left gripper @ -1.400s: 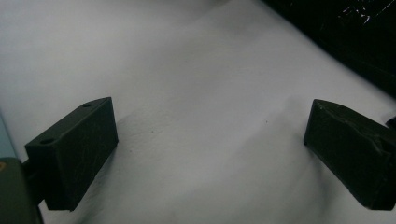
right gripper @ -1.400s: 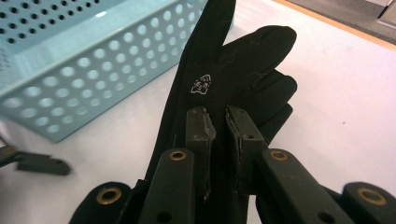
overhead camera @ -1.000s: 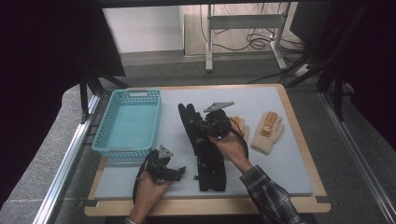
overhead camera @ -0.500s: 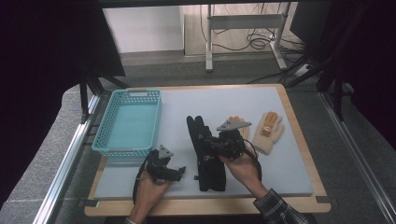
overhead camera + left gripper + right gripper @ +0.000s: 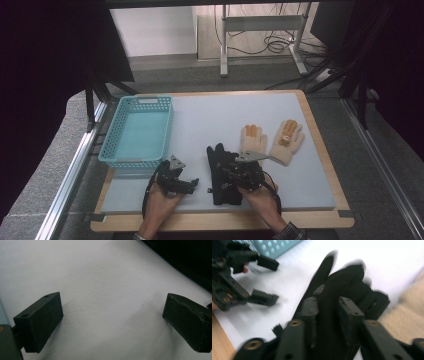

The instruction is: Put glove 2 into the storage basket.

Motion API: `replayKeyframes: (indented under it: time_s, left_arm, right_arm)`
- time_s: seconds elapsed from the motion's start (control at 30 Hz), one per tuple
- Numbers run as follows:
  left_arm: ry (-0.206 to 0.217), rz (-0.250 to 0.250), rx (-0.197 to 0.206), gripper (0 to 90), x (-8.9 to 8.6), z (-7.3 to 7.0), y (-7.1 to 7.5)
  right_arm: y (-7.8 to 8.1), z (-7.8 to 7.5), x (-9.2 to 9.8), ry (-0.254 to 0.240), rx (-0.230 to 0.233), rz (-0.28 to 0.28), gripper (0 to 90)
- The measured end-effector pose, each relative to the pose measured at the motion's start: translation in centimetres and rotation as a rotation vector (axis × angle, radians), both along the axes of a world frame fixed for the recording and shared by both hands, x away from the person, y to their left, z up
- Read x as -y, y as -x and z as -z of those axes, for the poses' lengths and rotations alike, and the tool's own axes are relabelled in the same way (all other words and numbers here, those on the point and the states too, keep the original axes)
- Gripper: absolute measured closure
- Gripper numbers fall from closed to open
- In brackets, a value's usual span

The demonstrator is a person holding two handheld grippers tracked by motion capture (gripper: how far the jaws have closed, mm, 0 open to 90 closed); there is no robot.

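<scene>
At mat's near edge | black glove (image 5: 221,172) lies flat at 6 o'clock, 2 tan gloves (image 5: 272,141) at its 2 o'clock | right gripper (image 5: 327,317): jaws just opening, straddling black glove, pads off it | left gripper (image 5: 112,315): released, on bare mat (image 5: 100,277), basket (image 5: 137,131) at 11 o'clock.

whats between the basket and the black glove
The left hand-held gripper, jaws open over bare mat, sits between basket and black glove in the high view.
</scene>
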State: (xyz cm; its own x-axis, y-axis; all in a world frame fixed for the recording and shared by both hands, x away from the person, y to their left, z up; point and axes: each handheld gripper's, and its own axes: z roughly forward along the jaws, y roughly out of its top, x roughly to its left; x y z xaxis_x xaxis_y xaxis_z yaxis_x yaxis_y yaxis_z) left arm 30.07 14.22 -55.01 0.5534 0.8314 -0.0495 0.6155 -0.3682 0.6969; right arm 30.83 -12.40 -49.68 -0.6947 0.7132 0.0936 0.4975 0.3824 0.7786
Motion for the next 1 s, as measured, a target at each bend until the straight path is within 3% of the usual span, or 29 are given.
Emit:
replayKeyframes:
  time_s: [0.17,0.23,0.33,0.43,0.5,0.63,0.67,0.73,0.77,0.8,0.9,0.93,1.0]
  left_arm:
    - [0.002,-0.002,0.002,3.1,0.0,0.0,0.0]
    - [0.002,-0.002,0.001,3.1,0.0,0.0,0.0]
    - [0.0,0.0,0.003,3.2,0.0,0.0,0.0]
    - [0.001,0.0,0.003,3.2,0.0,0.0,0.0]
    - [-0.002,0.003,0.001,3.2,0.0,0.0,0.0]
    - [-0.001,0.0,0.0,3.2,0.0,0.0,0.0]
    - [-0.001,0.001,0.001,3.1,0.0,0.0,0.0]
    - [-0.001,0.001,0.0,3.1,0.0,0.0,0.0]
    - [-0.002,0.001,0.0,3.1,0.0,0.0,0.0]
    - [-0.002,0.002,0.0,3.1,0.0,0.0,0.0]
    - [-0.002,0.002,0.0,3.1,0.0,0.0,0.0]
    - [-0.002,0.001,0.0,3.1,0.0,0.0,0.0]
    - [-0.002,0.001,0.0,3.1,0.0,0.0,0.0]
  right_arm:
    - [-0.3,-0.5,0.7,-0.017,0.007,-0.005,53.6]
    - [-1.4,-1.6,1.0,-0.024,0.022,0.005,54.1]
    - [-3.6,-2.0,0.5,0.0,0.026,0.005,57.3]
    - [-5.9,-1.8,-0.6,0.005,0.002,-0.003,57.8]
    - [-6.5,-1.7,-0.9,0.008,-0.001,-0.009,57.3]
    - [-9.8,-0.4,-3.2,0.032,-0.049,-0.023,54.0]
    - [-10.8,0.2,-3.8,0.053,-0.067,-0.018,54.9]
    - [-11.1,0.5,-4.1,0.059,-0.077,-0.018,57.0]
    - [-11.5,0.9,-4.3,0.058,-0.1,-0.022,60.8]
    - [-11.8,1.6,-4.6,0.066,-0.128,-0.023,73.0]
    - [-11.6,1.5,-4.5,0.064,-0.117,-0.031,84.3]
    - [-11.6,1.5,-4.5,0.064,-0.117,-0.031,84.3]
    - [-10.9,0.4,-4.2,0.094,-0.051,-0.021,84.9]
